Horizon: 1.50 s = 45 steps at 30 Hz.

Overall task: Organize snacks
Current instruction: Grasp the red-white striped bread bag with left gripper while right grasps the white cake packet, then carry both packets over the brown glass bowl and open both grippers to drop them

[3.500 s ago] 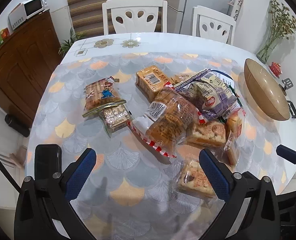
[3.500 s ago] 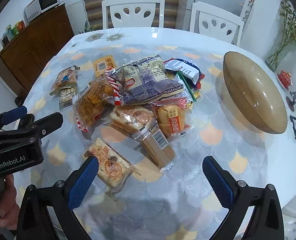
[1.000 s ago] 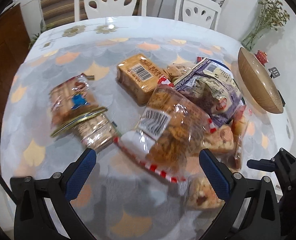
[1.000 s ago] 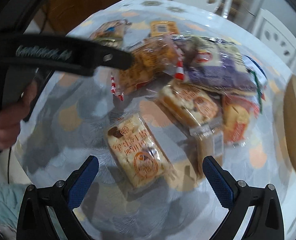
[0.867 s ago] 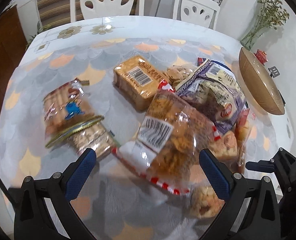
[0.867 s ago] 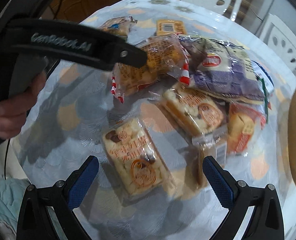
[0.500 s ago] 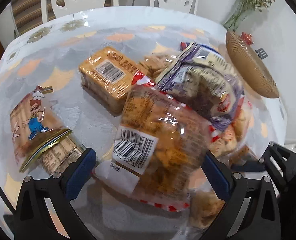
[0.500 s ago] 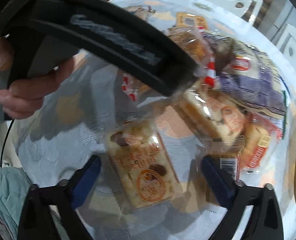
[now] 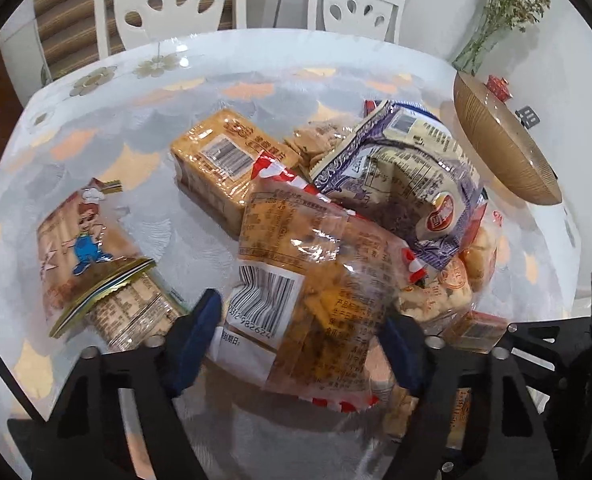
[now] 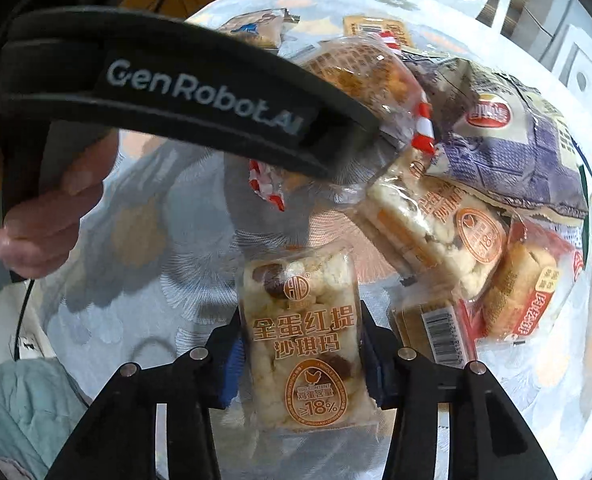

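- Nearest, the right gripper (image 10: 301,354) points steeply down at the table (image 10: 144,280); its jaws are closing, and the blue pads sit against both long sides of a clear-wrapped rice-puff bar (image 10: 304,344) that lies flat near the front edge.
- Just beside that bar on the right lies a small brown packet (image 10: 432,330) with a barcode; behind it are a second rice-puff bar (image 10: 436,228) and a little red-wrapped cake (image 10: 524,284).
- The left gripper (image 9: 302,342) is tilted down over the heap, jaws closing. Between its blue pads is the near end of a red-and-white striped bag of golden crackers (image 9: 316,280); the left pad touches the wrapper by the barcode, and I cannot tell whether the right pad presses it.
- A hand (image 10: 36,216) grips the black handle of that left gripper, seen at the table's left edge in the right wrist view.
- Left of the striped bag lie two packs, one with a cartoon chef (image 9: 76,236) overlapping a clear pack of biscuits (image 9: 132,312).
- Behind the striped bag sits a block of orange-wrapped crackers (image 9: 224,160), and to its right a big purple-and-cream bag (image 9: 412,184) rests on top of the heap.
- A wooden bowl (image 9: 504,148) stands at the right edge, well apart from the left gripper.
- Two white chairs (image 9: 168,4) stand beyond the far edge.
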### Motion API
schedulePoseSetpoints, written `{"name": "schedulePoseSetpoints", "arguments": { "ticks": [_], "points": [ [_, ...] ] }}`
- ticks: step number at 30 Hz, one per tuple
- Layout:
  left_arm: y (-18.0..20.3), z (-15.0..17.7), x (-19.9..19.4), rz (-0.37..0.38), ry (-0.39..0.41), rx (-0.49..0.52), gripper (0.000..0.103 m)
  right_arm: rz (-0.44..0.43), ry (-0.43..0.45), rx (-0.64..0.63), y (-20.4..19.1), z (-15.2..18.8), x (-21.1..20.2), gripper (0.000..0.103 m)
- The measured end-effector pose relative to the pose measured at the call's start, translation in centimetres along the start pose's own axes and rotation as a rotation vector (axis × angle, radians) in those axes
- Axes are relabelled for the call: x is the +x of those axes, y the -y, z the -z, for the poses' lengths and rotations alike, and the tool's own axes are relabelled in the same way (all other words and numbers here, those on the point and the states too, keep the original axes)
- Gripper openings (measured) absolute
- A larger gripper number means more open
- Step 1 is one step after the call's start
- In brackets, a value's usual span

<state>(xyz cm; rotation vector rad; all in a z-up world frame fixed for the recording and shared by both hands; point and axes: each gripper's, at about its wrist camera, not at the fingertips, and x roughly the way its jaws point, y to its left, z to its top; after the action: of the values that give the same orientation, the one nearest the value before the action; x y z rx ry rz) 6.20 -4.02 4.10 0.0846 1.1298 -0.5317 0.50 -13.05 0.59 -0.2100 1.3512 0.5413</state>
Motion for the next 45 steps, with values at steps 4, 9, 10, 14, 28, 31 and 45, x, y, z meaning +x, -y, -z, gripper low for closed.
{"name": "schedulePoseSetpoints", "arguments": {
  "ticks": [4, 9, 10, 14, 28, 31, 45],
  "points": [
    [-0.4, -0.1, -1.4, -0.001, 0.014, -0.059, 0.055, -0.045, 0.016, 0.030, 1.1, 0.5, -1.3, 0.047],
    [0.9, -0.6, -4.1, 0.028, 0.051, -0.094, 0.054, -0.075, 0.065, 0.076, 3.6, 0.8, -4.4, 0.047],
    [1.6, -0.9, -4.7, 0.030, 0.063, -0.090, 0.054, -0.077, 0.078, 0.090, 4.3, 1.3, -5.3, 0.047],
    [4.7, -2.9, -6.1, 0.038, 0.105, -0.063, 0.054, -0.037, 0.144, 0.186, 8.5, 2.1, -9.2, 0.047],
    [20.4, -12.0, -0.8, 0.200, 0.040, 0.038, 0.054, 0.275, 0.201, 0.633, 27.8, 7.1, -16.4, 0.047],
    [22.1, -12.9, 0.6, 0.197, 0.003, 0.051, 0.054, 0.241, 0.184, 0.712, 29.1, 7.1, -16.5, 0.047],
    [22.7, -14.5, 2.5, 0.246, -0.021, 0.001, 0.077, 0.153, 0.169, 0.827, 33.7, 10.6, -17.0, 0.064]
  ]
}}
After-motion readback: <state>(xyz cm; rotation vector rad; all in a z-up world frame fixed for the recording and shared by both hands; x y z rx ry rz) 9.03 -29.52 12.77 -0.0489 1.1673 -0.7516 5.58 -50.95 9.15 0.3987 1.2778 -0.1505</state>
